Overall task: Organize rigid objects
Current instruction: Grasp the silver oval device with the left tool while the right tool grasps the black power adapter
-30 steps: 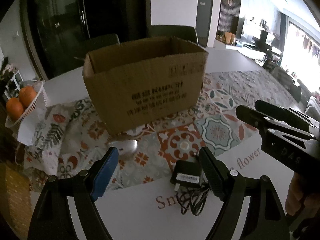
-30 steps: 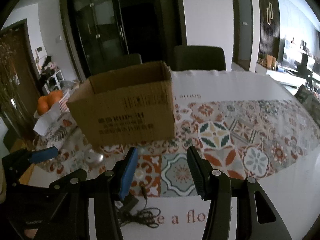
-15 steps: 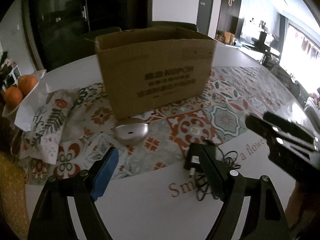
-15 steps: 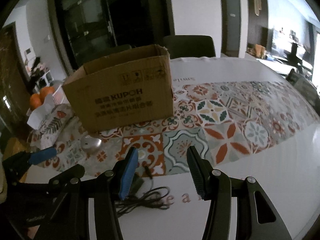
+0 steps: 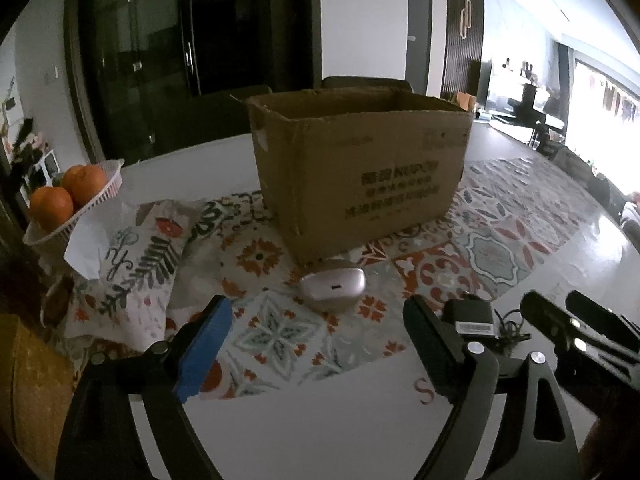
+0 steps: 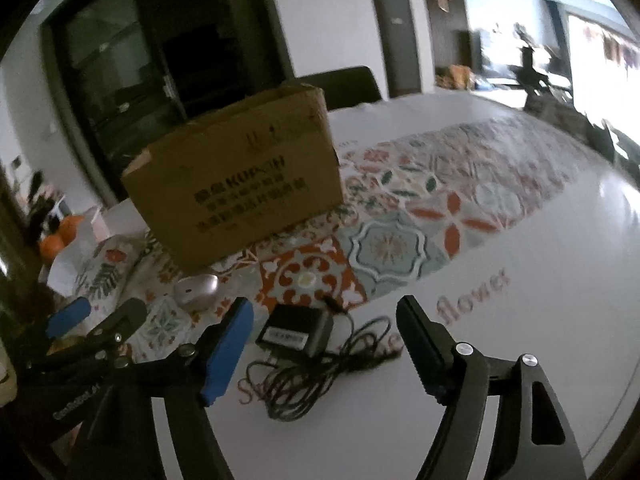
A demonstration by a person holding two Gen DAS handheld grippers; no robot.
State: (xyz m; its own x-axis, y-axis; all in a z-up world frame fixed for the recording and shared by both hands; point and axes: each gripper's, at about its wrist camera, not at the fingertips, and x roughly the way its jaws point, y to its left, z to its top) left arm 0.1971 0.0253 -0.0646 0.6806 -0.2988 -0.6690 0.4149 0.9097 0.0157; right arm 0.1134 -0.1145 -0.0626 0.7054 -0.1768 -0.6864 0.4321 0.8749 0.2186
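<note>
An open cardboard box stands on the patterned tablecloth, also in the right wrist view. A silver oval mouse-like device lies just in front of the box, ahead of my open, empty left gripper. It also shows in the right wrist view. A black power adapter with a tangled black cable lies on the white table edge between the fingers of my open, empty right gripper. The adapter also shows in the left wrist view, right of my left gripper.
A white basket with oranges stands at the left on a floral cloth. Dark chairs stand behind the table. The right gripper shows at the lower right of the left wrist view.
Both grippers have dropped lower and nearer the table. The left has shifted so the silver device lies ahead of it; the right has come over the adapter and its jaws have widened.
</note>
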